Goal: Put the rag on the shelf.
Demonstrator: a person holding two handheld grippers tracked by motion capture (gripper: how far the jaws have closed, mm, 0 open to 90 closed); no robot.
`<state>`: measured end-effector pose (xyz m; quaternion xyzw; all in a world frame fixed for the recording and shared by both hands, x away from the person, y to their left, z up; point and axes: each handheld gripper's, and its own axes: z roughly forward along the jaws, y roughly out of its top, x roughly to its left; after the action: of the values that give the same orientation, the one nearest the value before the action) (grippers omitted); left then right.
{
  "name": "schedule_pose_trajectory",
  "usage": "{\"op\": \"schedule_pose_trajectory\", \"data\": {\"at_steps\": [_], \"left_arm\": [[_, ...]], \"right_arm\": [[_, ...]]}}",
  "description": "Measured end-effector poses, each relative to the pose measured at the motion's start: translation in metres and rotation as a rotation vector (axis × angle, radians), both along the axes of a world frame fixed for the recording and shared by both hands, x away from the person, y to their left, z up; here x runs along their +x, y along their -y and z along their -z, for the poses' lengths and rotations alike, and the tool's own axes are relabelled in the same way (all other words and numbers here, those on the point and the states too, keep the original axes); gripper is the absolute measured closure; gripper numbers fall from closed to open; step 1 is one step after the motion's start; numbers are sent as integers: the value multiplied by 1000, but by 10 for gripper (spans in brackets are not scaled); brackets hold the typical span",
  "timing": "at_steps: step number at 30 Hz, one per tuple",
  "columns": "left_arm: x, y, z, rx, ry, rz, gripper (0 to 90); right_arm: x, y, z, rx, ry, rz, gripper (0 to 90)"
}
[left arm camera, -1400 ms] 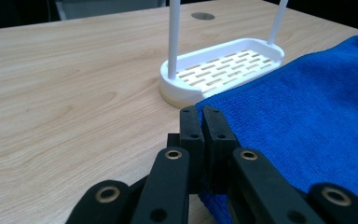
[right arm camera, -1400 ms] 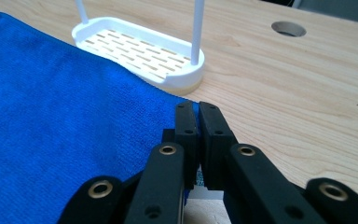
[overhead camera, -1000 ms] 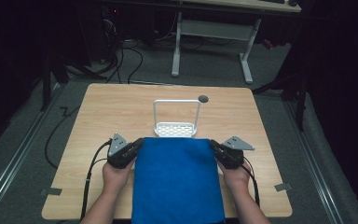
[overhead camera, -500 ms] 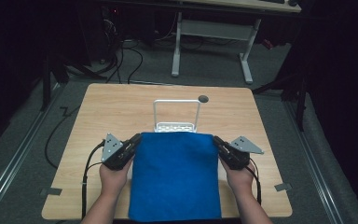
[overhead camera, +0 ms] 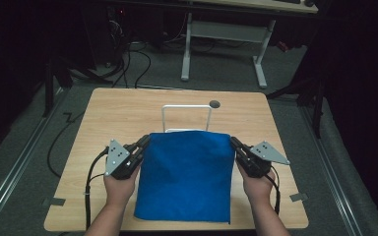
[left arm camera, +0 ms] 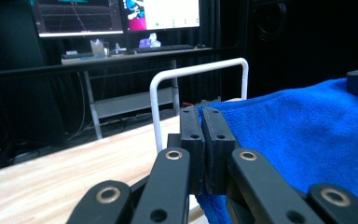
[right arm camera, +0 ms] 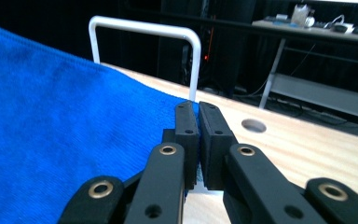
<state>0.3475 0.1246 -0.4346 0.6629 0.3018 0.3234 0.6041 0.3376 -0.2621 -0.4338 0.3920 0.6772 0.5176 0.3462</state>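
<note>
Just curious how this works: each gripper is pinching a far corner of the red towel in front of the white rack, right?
Not quite: the towel is blue, not red, as the high view shows. The left gripper and right gripper do each pinch a far corner, before the white rack.

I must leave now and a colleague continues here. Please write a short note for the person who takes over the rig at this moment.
Left gripper: jaws shut on the far left corner of the blue towel.
Right gripper: jaws shut on the far right corner.
Towel: stretched between both grippers, far edge lifted; the near edge hangs at the front edge of the table.
White wire rack: upright just beyond the towel's far edge, nothing on it.
Done: both corners gripped and raised.
Left: probably to bring the towel forward and drape it over the rack's top bar, then release.
</note>
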Motion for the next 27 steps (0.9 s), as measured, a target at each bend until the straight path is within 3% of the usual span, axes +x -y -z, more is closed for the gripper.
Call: {"op": "schedule_pose_trajectory", "data": {"at_steps": [3,10,16,27], "left_arm": [[0,1,-7,-23,16,-2,882],[4,6,-23,-11,56,-9,883],[10,6,-41,-24,98,-22,882],[17,4,-68,-31,132,-26,882]], "right_arm": [[0,0,-9,14,25,4,875],[2,-1,-31,38,98,14,875],[6,0,-48,51,136,18,876],[6,-2,-74,51,192,12,876]]}}
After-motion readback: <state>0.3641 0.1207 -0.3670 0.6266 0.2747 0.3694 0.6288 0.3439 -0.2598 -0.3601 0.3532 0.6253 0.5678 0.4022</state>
